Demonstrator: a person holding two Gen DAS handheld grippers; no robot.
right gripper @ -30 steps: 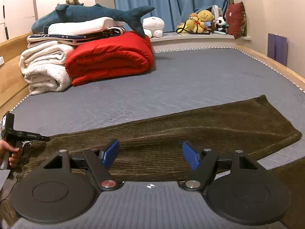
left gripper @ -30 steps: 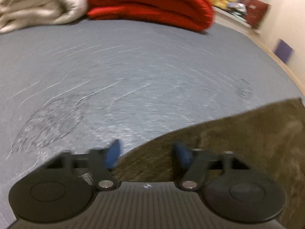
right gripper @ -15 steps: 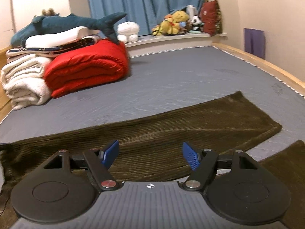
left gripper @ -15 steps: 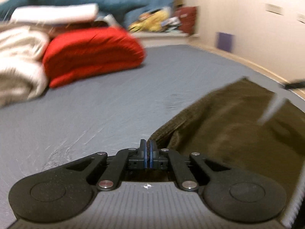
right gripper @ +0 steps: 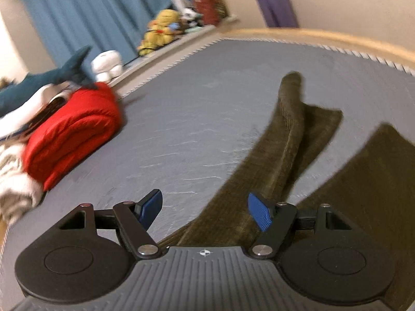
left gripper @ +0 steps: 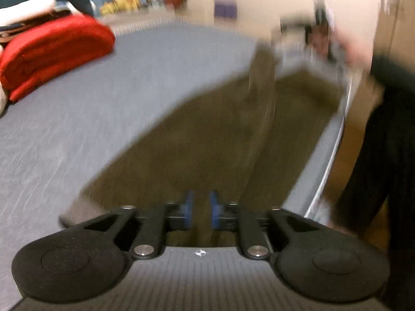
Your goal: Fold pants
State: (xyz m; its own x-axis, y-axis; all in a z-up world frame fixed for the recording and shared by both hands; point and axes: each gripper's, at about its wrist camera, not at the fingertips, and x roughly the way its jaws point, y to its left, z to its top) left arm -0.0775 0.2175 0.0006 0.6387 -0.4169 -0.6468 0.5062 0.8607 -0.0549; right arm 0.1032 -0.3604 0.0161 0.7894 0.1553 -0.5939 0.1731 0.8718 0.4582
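Observation:
Dark olive corduroy pants [left gripper: 207, 134] lie on the grey bed. In the left wrist view my left gripper [left gripper: 199, 208] has its blue pads a narrow gap apart over the pants fabric; the view is blurred and I cannot tell if cloth is pinched. The right gripper and the hand holding it show blurred at the upper right [left gripper: 319, 41]. In the right wrist view my right gripper [right gripper: 205, 207] is open and empty above the pants [right gripper: 275, 160], one leg of which is rumpled and raised [right gripper: 290, 98].
A folded red quilt [right gripper: 75, 134], white blankets [right gripper: 13, 181] and a shark plush [right gripper: 44, 77] are stacked at the bed's left. Stuffed toys [right gripper: 160, 31] sit on a ledge by blue curtains. The wooden bed edge [right gripper: 337, 39] runs along the right. The person's dark clothing [left gripper: 384, 155] is at right.
The left gripper, shut half a second ago at the pants' edge, now shows a small gap and has swung over the pants. The right view tilted; one pant leg is now bunched up.

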